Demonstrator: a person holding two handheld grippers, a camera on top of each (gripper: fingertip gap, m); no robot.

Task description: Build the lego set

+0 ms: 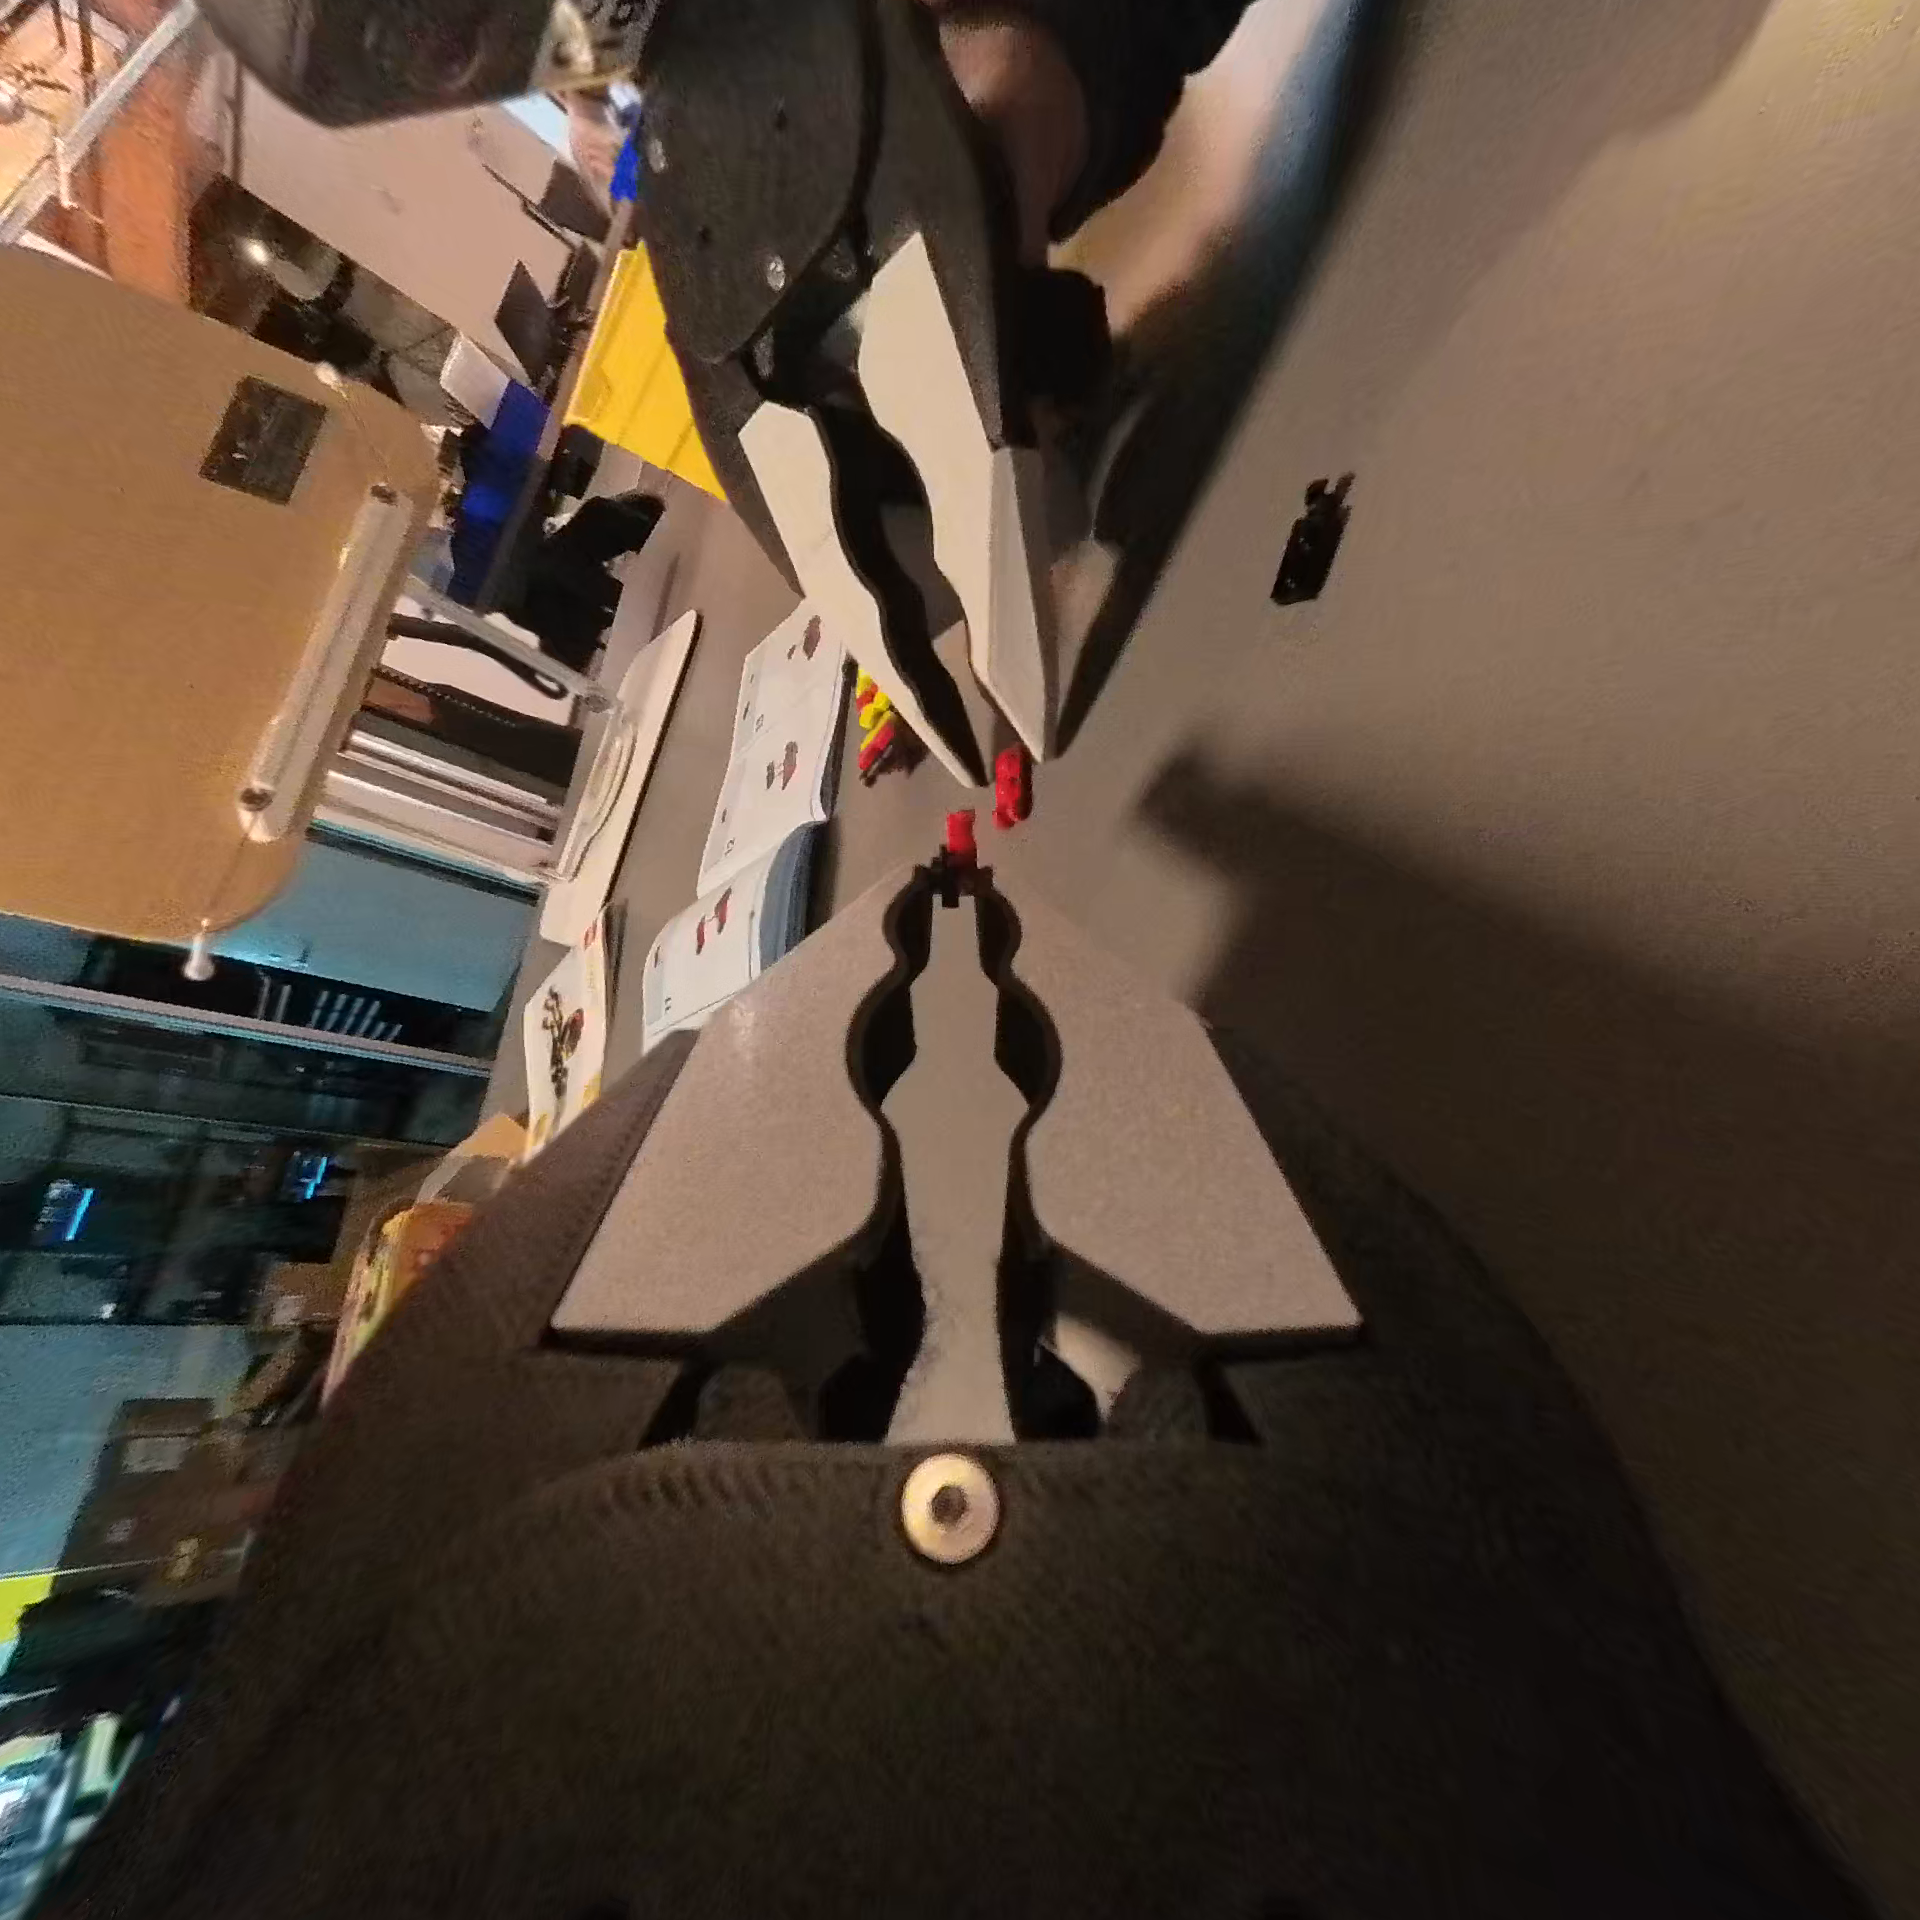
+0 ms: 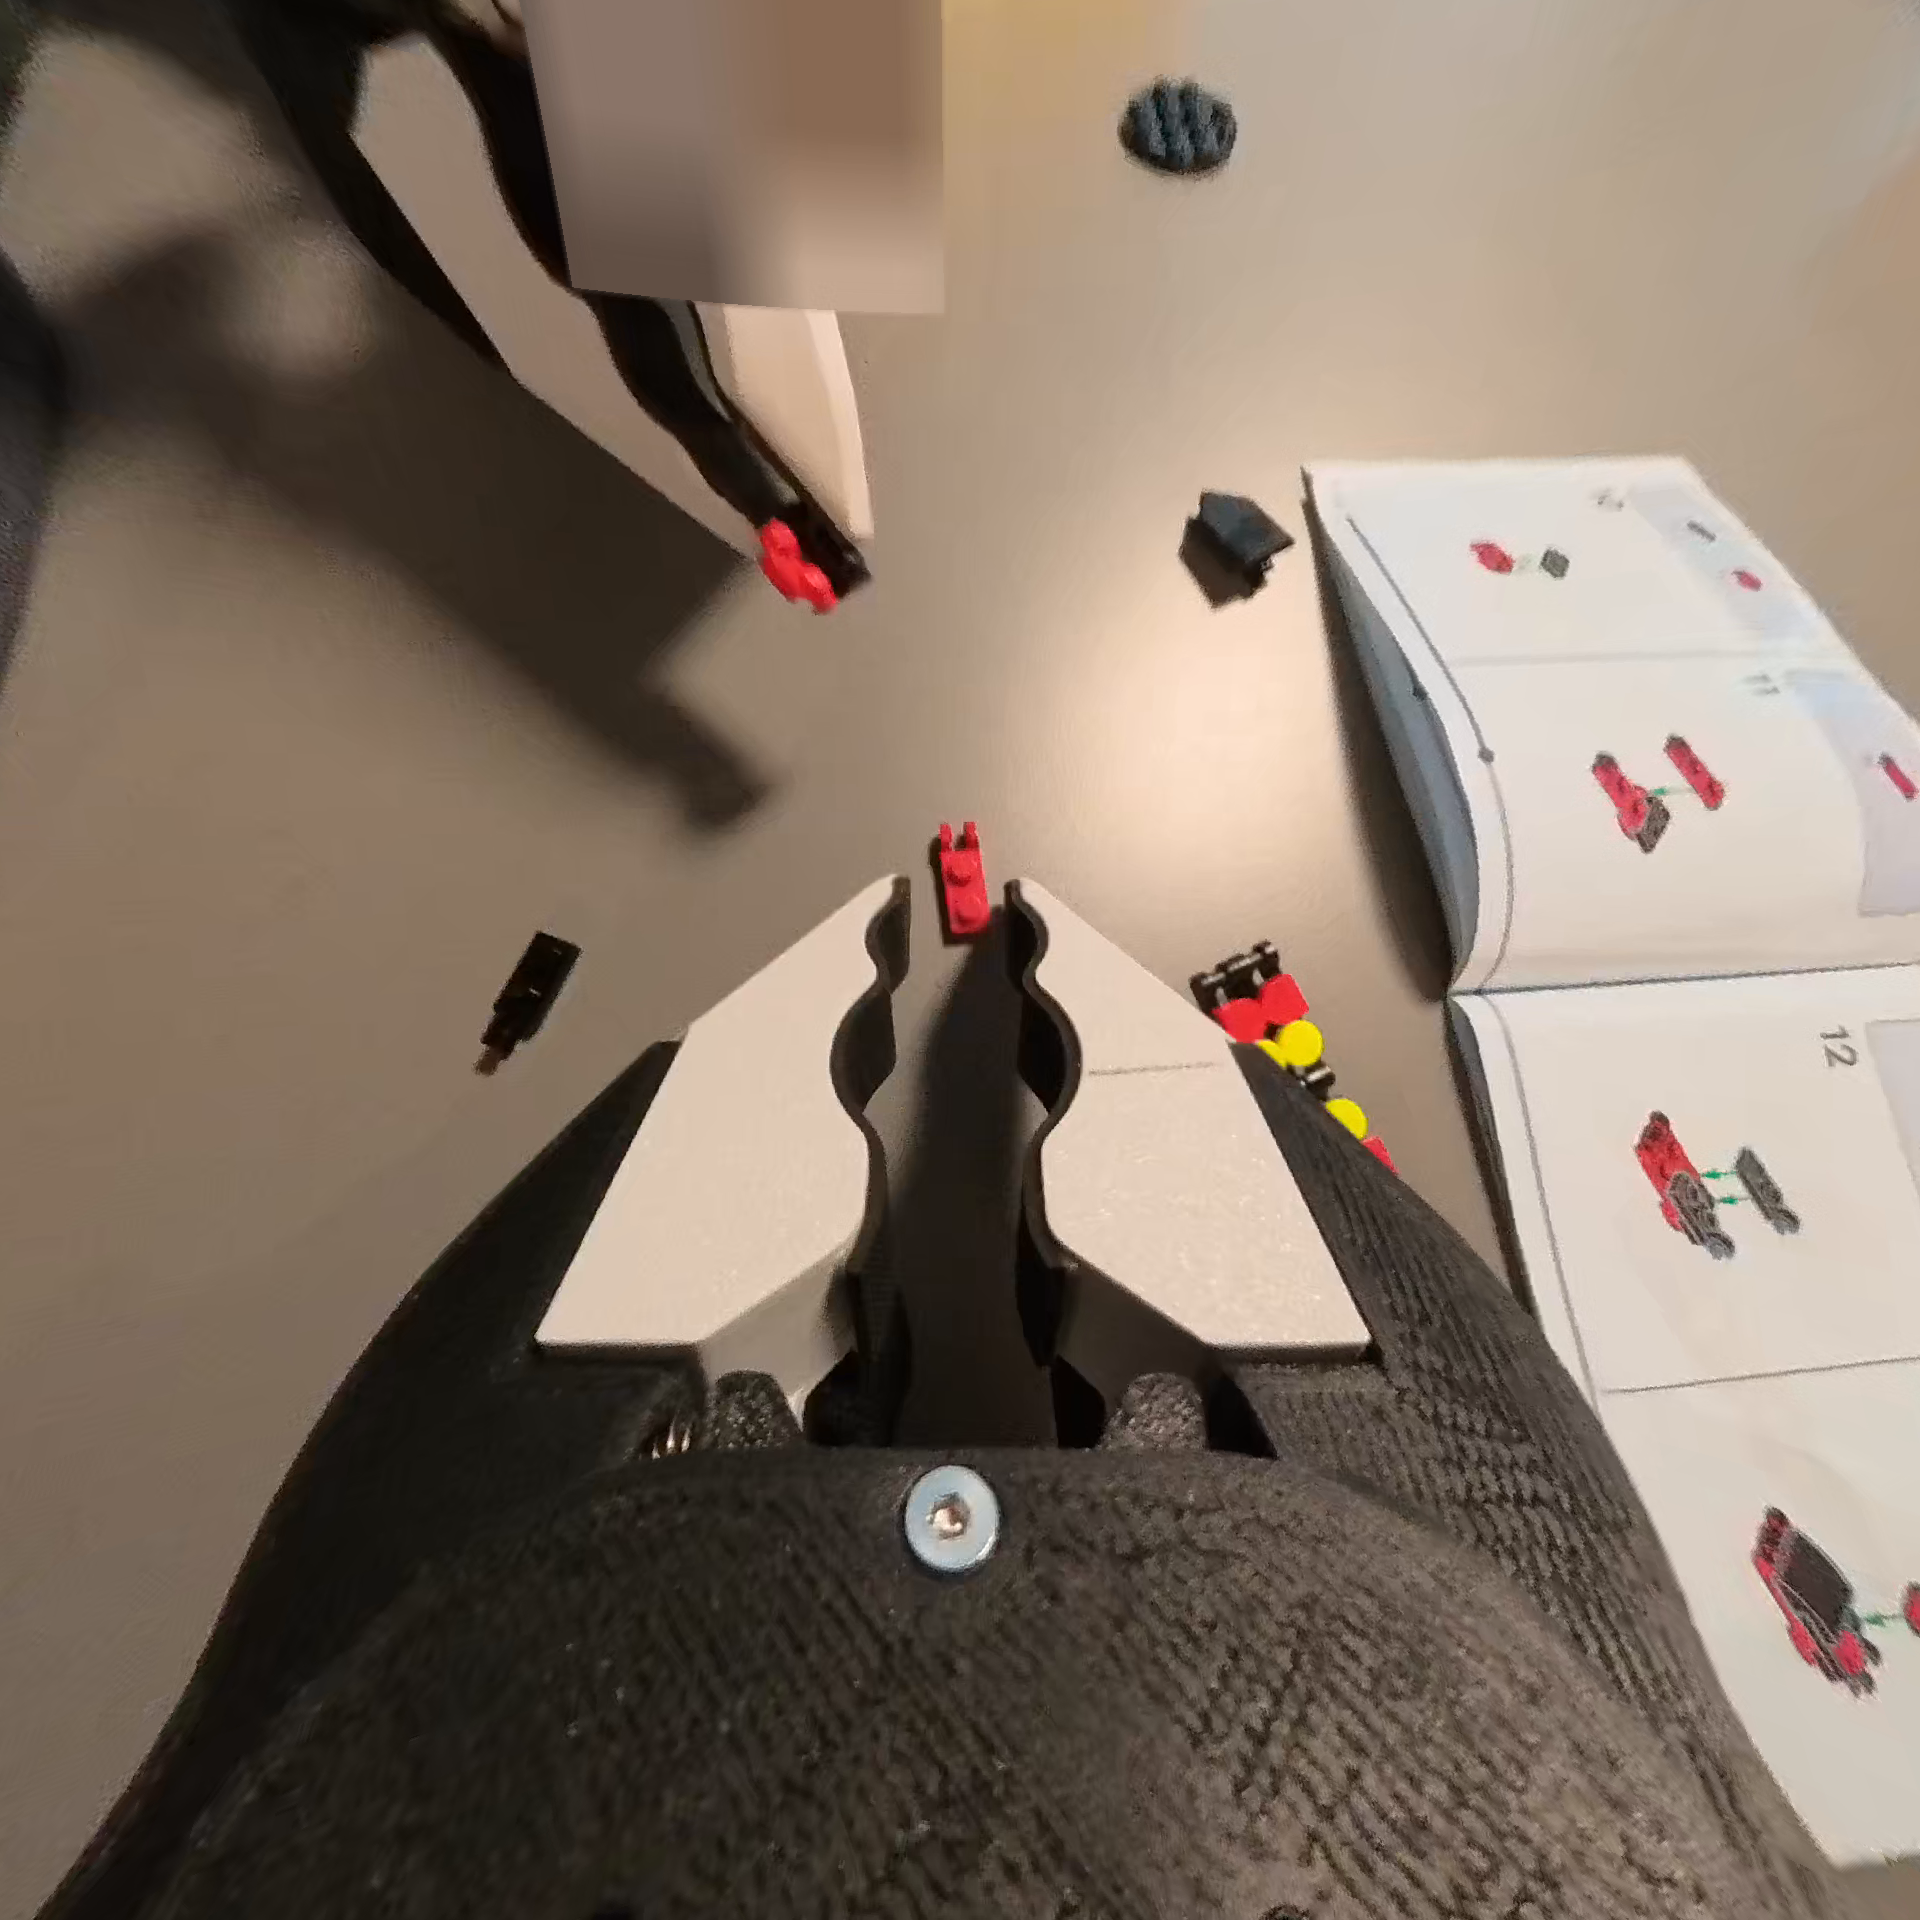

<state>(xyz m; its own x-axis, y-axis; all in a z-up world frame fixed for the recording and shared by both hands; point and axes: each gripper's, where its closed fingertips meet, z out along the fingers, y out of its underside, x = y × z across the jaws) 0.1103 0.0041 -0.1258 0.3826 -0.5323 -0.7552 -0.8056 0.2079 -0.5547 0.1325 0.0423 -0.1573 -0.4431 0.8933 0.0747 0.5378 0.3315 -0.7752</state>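
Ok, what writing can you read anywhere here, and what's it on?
Open instruction booklet: printed step numbers beside its pictures, which I won't quote.
Dark label on the tan panel: too blurred to read.
No other writing shows.

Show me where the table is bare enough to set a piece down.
Bare: the table between the left gripper and the black piece, and beyond the dark wedge. Crowded: between the right gripper and manual, by the red-yellow assembly.
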